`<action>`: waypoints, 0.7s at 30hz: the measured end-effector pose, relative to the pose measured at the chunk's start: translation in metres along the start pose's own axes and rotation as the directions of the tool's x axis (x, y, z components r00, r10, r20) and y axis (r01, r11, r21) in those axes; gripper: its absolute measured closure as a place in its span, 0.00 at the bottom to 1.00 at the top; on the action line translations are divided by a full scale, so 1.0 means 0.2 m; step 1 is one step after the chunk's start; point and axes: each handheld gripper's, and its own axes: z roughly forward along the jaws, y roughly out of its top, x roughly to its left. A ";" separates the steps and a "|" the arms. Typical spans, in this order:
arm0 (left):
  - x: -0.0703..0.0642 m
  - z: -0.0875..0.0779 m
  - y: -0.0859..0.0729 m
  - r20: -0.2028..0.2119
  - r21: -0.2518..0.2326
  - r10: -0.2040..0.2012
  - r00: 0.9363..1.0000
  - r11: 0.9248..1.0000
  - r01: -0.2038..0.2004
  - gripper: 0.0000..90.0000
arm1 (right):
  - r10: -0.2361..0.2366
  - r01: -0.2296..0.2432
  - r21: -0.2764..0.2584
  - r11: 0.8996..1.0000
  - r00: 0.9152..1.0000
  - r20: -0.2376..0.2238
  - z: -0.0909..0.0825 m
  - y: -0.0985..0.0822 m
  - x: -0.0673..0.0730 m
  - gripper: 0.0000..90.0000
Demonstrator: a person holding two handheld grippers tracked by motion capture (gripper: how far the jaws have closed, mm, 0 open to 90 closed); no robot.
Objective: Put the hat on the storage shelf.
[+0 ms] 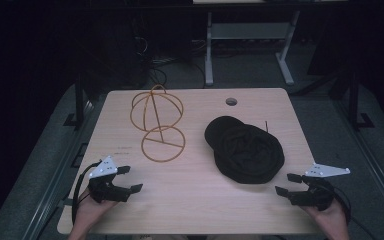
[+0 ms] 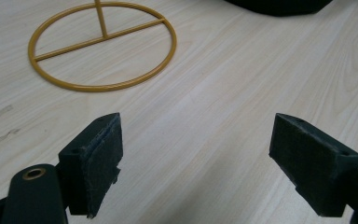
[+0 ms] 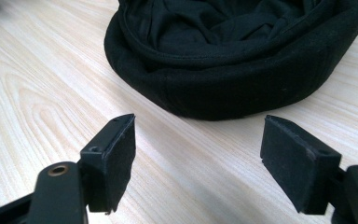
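Observation:
A gold wire stand (image 1: 156, 120), a round base ring with a globe-shaped cage on a stem, rises left of the table's middle. Its base ring (image 2: 102, 44) lies ahead of my left gripper. A black cloth hat (image 1: 245, 149) lies upside down right of centre, its hollow (image 3: 214, 21) facing up. My left gripper (image 1: 130, 179) hovers open near the front left edge, nothing between its pads. My right gripper (image 1: 287, 183) hovers open at the front right, just short of the hat's brim (image 3: 223, 93), with nothing between its jaws.
The pale wooden table (image 1: 190, 200) has a cable hole (image 1: 231, 101) near its far edge. Dark floor, cables and another desk's legs (image 1: 209, 50) lie beyond it. Bare wood stretches between the two grippers.

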 end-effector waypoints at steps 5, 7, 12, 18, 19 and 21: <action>-0.02 0.02 0.02 0.020 0.006 0.011 1.000 1.000 -0.012 0.19 | 0.011 -0.011 -0.005 1.000 1.000 0.000 -0.01 -0.01 0.00 0.29; -0.05 0.03 0.04 0.036 0.005 0.011 0.999 1.000 -0.011 0.19 | 0.009 -0.009 -0.013 1.000 1.000 0.000 -0.02 -0.01 0.00 0.29; -0.11 0.08 0.10 0.073 0.002 0.046 0.996 0.999 -0.046 0.19 | 0.011 -0.011 -0.025 1.000 1.000 0.003 -0.03 -0.01 0.00 0.29; -0.19 0.15 0.18 0.113 0.018 0.094 0.989 0.995 -0.097 0.19 | 0.017 -0.017 -0.039 0.999 1.000 0.003 -0.04 -0.01 0.00 0.28; -0.21 0.16 0.21 0.134 0.012 0.097 0.986 0.995 -0.100 0.19 | 0.022 -0.022 -0.043 0.999 1.000 0.003 -0.04 -0.01 0.00 0.28; -0.22 0.18 0.23 0.152 0.003 0.098 0.984 0.995 -0.100 0.19 | 0.024 -0.023 -0.044 0.999 1.000 0.003 -0.05 -0.01 0.00 0.28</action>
